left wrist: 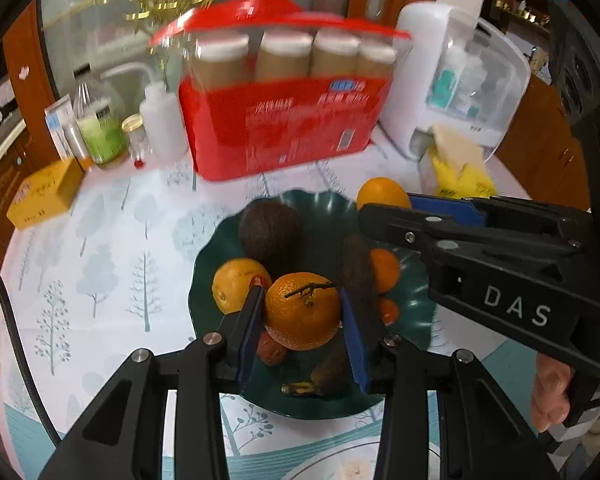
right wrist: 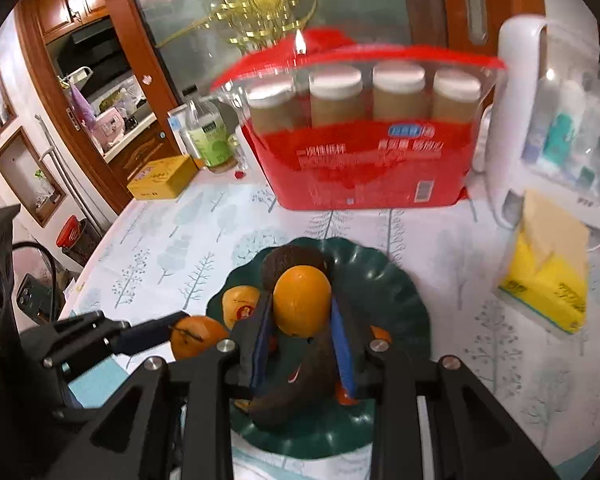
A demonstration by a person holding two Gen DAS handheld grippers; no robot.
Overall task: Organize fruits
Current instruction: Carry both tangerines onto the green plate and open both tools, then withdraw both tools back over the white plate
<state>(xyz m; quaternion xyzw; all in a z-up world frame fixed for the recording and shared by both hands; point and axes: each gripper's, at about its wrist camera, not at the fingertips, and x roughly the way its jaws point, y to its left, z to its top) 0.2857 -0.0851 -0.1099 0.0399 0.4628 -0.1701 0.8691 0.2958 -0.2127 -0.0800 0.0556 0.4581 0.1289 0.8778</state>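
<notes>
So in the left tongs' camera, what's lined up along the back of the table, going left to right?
Yellow box → green-labelled bottle → white squeeze bottle → red pack of jars → white plastic case.

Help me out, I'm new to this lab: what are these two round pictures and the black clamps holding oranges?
No robot here: a person holds two hand-held clamps, each with a fisheye camera looking along its fingers. In the left camera's picture, the left gripper pinches a stemmed mandarin. In the right camera's picture, the right gripper pinches a smooth orange. Below both sits a dark green plate with more fruit, on a tree-patterned tablecloth. Behind stand a red pack of cups and a yellow tissue pack.
</notes>
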